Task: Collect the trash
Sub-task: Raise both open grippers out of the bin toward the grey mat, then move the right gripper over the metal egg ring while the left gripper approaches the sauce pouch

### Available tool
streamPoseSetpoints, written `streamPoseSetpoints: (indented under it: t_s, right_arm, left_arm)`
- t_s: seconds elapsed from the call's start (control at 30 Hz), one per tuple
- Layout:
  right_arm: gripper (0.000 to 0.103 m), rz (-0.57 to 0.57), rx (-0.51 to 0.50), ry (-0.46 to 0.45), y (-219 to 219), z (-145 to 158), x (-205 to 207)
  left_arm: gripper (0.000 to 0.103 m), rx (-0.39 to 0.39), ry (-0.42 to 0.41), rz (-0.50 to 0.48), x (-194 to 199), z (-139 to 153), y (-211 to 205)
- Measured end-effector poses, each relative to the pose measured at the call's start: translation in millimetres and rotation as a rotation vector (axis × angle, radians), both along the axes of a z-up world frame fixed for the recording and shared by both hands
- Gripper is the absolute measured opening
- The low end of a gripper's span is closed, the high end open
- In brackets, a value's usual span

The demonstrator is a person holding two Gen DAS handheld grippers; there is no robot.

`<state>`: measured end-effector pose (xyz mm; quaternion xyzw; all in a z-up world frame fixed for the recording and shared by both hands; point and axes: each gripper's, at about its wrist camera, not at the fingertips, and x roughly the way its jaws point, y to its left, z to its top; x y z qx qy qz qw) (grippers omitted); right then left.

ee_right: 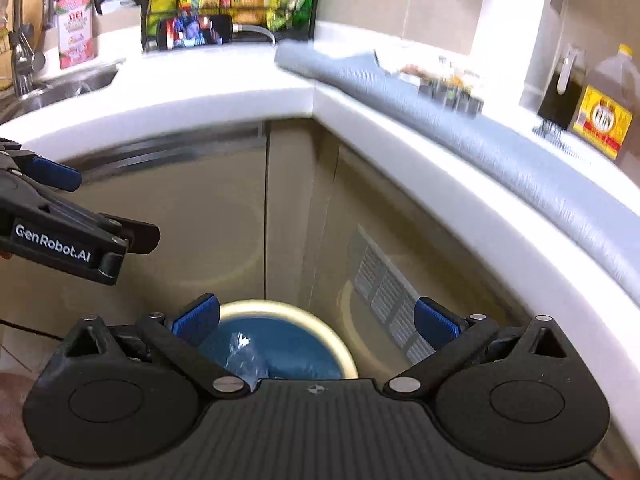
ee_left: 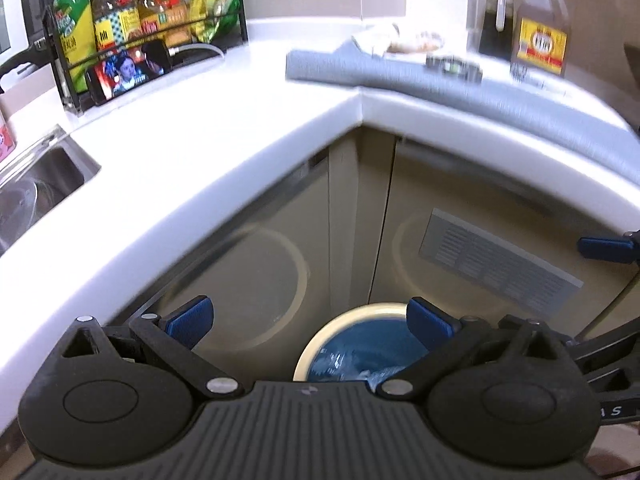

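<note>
A round cream-rimmed trash bin (ee_left: pixel 340 320) with a blue liner stands on the floor in the cabinet corner; it also shows in the right wrist view (ee_right: pixel 320 320). Clear crumpled plastic (ee_right: pixel 244 356) lies inside it. My left gripper (ee_left: pixel 310 318) is open and empty above the bin. My right gripper (ee_right: pixel 316 320) is open and empty above the bin too. On the counter, a grey mat (ee_left: pixel 440 80) carries crumpled wrappers (ee_left: pixel 400 42) and a small dark tray (ee_left: pixel 452 65); the wrappers (ee_right: pixel 420 70) and tray (ee_right: pixel 452 94) appear blurred in the right wrist view.
A white L-shaped counter (ee_left: pixel 240 120) wraps the corner. A black rack of bottles (ee_left: pixel 140 20) and a phone (ee_left: pixel 128 72) stand at the back left, a sink (ee_left: pixel 36 184) at the left, oil bottles (ee_left: pixel 542 28) at the right. The other gripper (ee_right: pixel 60 220) shows at left.
</note>
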<state>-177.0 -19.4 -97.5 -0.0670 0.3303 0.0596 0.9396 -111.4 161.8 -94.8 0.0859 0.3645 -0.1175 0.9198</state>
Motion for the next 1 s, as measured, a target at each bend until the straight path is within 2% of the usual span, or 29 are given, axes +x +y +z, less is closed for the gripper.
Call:
streamPoseSetpoints:
  t_s: [0.23,0.33,0.53,0.67,0.87,1.0]
  right_arm:
    - [0.103,-0.013,-0.01,-0.126,-8,33,3]
    - [0.103,-0.025,0.001,-0.143,-12,41,8]
    - [0.103,-0.068,0.085,-0.152,-22,49,19]
    - [0.103,-0.07,0.067,-0.2,-25,56,29]
    - [0.103,-0.123,0.085,-0.224,-40,75,66]
    - [0.103,-0.219,0.153,-0.183,-63,82,115]
  left_arm:
    - [0.103,-0.019,-0.084,0.005,5,32,4]
    - [0.103,-0.036,-0.111,0.012,7,44,6]
    - [0.103,-0.053,-0.128,0.032,16,58,8]
    - [0.103,-0.058,-0.13,0.049,25,60,14]
    - [0.103,-0.086,-0.112,0.073,33,58,22]
    - [0.103,-0.081,-0.112,0.069,36,57,23]
